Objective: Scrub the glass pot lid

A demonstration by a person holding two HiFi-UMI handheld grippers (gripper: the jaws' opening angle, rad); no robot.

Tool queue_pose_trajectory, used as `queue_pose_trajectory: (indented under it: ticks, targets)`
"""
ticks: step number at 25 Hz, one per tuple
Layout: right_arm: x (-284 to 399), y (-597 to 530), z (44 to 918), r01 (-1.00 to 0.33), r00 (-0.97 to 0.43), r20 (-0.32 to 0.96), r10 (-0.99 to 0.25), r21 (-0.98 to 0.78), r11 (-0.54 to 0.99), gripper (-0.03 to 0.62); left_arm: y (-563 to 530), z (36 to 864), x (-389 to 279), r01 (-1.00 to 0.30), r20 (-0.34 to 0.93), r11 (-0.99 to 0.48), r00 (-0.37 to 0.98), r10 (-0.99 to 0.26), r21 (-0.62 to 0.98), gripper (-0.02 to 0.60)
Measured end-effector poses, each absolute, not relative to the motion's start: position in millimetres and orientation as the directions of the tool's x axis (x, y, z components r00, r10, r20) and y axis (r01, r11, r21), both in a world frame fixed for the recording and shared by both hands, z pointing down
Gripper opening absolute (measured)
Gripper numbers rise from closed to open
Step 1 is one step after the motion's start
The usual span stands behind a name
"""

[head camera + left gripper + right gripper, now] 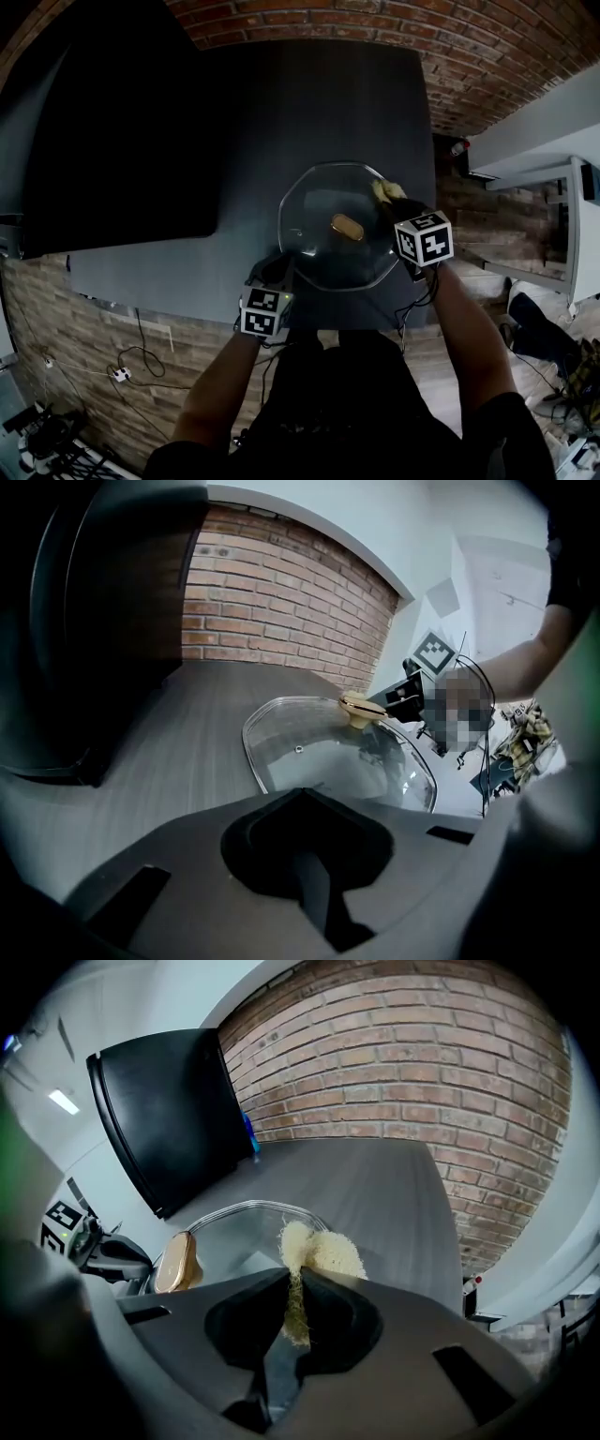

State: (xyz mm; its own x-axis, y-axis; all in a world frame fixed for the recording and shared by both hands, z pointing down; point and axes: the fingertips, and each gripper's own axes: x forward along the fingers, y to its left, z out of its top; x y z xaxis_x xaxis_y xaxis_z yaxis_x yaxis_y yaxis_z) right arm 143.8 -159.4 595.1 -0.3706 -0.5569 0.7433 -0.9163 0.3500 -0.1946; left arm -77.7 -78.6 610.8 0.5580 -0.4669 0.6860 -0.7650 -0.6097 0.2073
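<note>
The glass pot lid with a tan knob sits over the near part of the dark table. At the lid's near left rim, my left gripper is shut on the edge; in the left gripper view the lid runs right into the closed jaws. My right gripper is at the lid's far right rim, shut on a yellow fibrous scrubber. The scrubber bulges out past the jaws and rests on the lid, with the knob to its left.
A large black panel stands on the left of the table. A brick wall lies beyond the table. White furniture is at the right, and cables lie on the floor at the near left.
</note>
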Motion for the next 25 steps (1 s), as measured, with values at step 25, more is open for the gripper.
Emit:
queue_pose_trajectory:
  ticks: [25]
  targets:
    - [61.4, -235.7, 594.1, -0.781, -0.473, 0.796, -0.379, -0.18, 0.598, 0.041, -78.1, 609.9, -75.2, -0.786, 0.684, -0.575, 0.549, -0.48, 0.227, 0.032]
